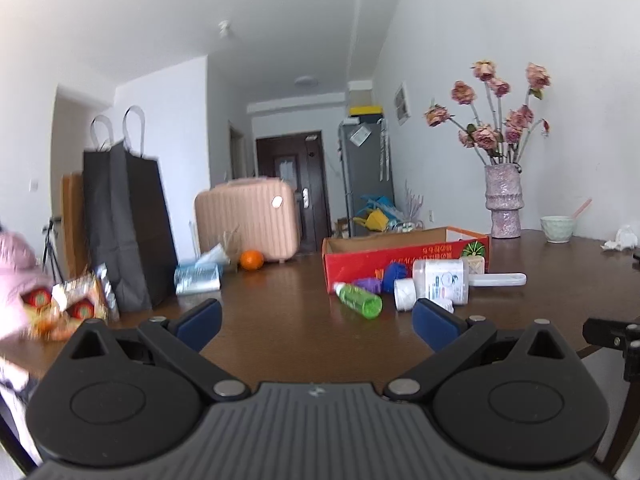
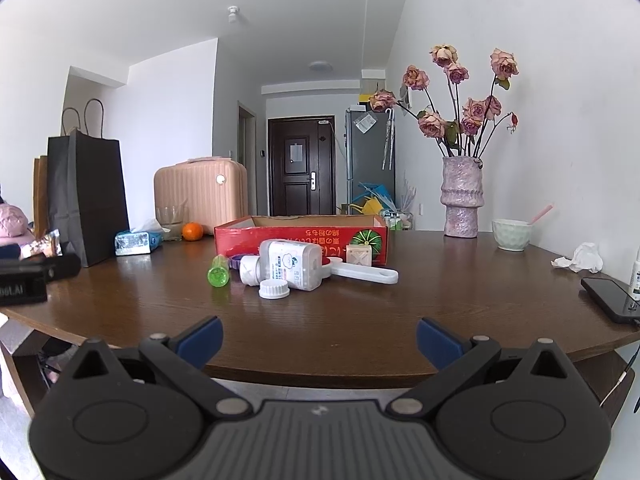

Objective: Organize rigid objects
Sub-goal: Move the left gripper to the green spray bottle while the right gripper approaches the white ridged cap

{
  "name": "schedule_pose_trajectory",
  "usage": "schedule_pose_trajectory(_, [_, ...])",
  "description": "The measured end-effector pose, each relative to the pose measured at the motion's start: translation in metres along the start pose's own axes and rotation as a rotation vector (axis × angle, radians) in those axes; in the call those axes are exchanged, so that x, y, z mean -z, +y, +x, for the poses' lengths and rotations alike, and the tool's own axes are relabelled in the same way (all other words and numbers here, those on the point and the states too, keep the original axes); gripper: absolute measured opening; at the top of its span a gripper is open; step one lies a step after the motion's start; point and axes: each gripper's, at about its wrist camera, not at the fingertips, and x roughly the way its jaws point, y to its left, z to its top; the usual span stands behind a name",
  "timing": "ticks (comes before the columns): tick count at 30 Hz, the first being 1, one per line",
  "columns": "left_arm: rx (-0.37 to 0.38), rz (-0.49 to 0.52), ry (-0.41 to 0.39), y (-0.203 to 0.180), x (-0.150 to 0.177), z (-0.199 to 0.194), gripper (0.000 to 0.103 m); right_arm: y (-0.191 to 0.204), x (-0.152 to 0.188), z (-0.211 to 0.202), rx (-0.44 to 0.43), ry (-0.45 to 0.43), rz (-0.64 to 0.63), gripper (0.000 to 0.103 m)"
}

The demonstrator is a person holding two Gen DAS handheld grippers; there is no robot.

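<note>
Hovering wide open and empty, both left gripper (image 1: 316, 322) and right gripper (image 2: 320, 340); lying ahead on worktop (image 2: 400, 312) beside red box (image 2: 300, 236), white bottle (image 2: 290, 266), long axis crosswise, seemingly nearer right gripper.

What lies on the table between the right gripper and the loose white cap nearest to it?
Nothing: in the right wrist view, only bare brown table separates the open right gripper from the white cap.

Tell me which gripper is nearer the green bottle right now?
Left. The left gripper is open over the table with the green bottle just ahead, slightly right. The right gripper is open back at the table edge, the bottle farther ahead to its left.
</note>
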Motion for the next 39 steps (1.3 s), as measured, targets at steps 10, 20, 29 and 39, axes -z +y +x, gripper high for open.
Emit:
schedule_pose_trajectory(10, [0.056,0.052,0.082,-0.015,0.005,0.069,0.103,-0.012,-0.007,0.071,0.028,0.029,-0.012,0.103])
schedule_pose_trajectory(20, [0.090,0.029,0.213,-0.013,0.004,0.151,0.103,-0.002,-0.037,0.153,-0.350,0.167,0.043,0.103])
schedule_pose_trajectory(29, [0.166,-0.049,0.430,-0.005,-0.010,0.249,0.071,0.030,-0.057,0.232,-0.333,0.302,-0.013,0.081])
schedule_pose_trajectory(39, [0.198,-0.157,0.543,-0.018,-0.009,0.324,0.065,0.037,-0.062,0.272,-0.316,0.399,-0.028,0.047])
